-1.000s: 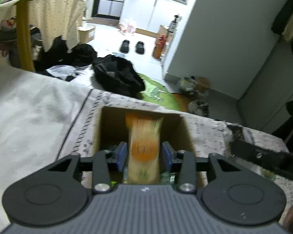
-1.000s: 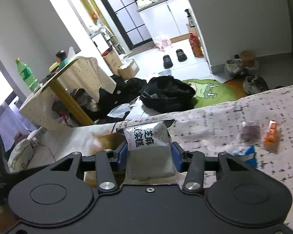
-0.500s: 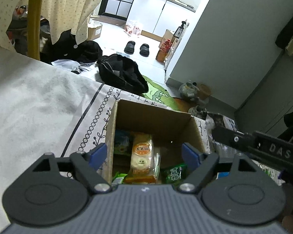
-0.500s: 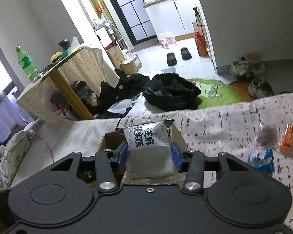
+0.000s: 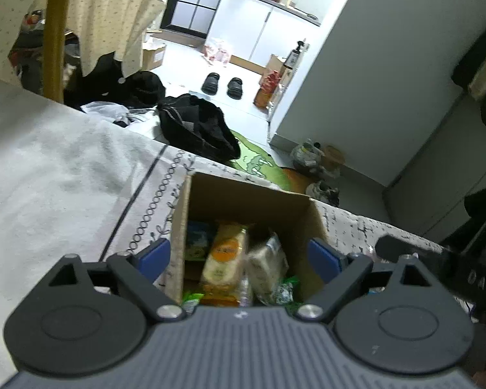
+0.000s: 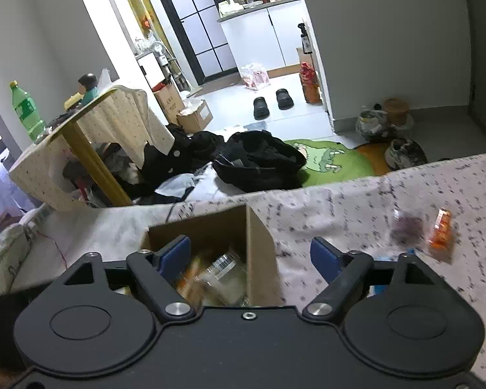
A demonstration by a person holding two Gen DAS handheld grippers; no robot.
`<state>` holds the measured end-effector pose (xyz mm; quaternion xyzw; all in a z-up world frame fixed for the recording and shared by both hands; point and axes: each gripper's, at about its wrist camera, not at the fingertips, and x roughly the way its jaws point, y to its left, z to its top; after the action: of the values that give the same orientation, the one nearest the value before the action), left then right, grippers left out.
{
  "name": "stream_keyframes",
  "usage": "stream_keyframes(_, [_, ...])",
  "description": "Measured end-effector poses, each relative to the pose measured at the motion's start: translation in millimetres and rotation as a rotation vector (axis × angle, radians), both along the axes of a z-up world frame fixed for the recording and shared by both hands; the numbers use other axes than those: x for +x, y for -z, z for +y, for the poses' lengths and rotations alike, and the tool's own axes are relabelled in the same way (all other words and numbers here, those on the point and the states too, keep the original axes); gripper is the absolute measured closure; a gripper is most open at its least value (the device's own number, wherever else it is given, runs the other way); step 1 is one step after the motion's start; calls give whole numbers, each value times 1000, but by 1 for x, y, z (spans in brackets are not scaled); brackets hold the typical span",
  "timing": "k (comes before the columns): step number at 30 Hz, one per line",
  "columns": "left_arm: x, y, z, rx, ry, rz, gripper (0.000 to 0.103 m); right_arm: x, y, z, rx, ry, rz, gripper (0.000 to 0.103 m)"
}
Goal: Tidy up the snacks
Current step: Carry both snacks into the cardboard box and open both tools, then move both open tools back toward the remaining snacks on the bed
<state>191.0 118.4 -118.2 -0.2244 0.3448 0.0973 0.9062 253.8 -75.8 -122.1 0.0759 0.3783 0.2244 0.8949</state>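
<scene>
Both my tools hang over the cardboard box [image 5: 243, 201] on the patterned bed cover [image 6: 340, 214], their jaws opening with nothing gripped: left tool [image 5: 241, 259] and right tool [image 6: 251, 254]. The box holds several packets, blurred, roughly five. Left on the cover I count two clear ones, an orange packet [image 6: 441, 231] and a dark packet [image 6: 406, 228], perhaps more.

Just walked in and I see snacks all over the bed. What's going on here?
A person is tidying snacks into a cardboard box with two handheld grippers. Both the left gripper and right gripper hang over the box, jaws opening with nothing between them. Several packets lie inside; an orange packet and a dark one wait on the bedspread.
</scene>
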Motion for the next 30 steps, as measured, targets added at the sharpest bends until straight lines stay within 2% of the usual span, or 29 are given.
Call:
stream_keyframes(4, [-2, -1, -14, 27, 21, -5, 0, -7, -1, -14, -28, 17, -6, 11])
stream_keyframes(10, [-1, -12, -35, 50, 69, -25, 0, -14, -2, -48, -58, 70, 0, 2])
stream_keyframes(21, [6, -25, -81, 77, 177, -36, 0, -24, -10, -113, -51, 152, -3, 0])
stream_keyframes(30, [6, -28, -118, 59, 284, -57, 0, -30, -12, -153, -45, 185, 12, 0])
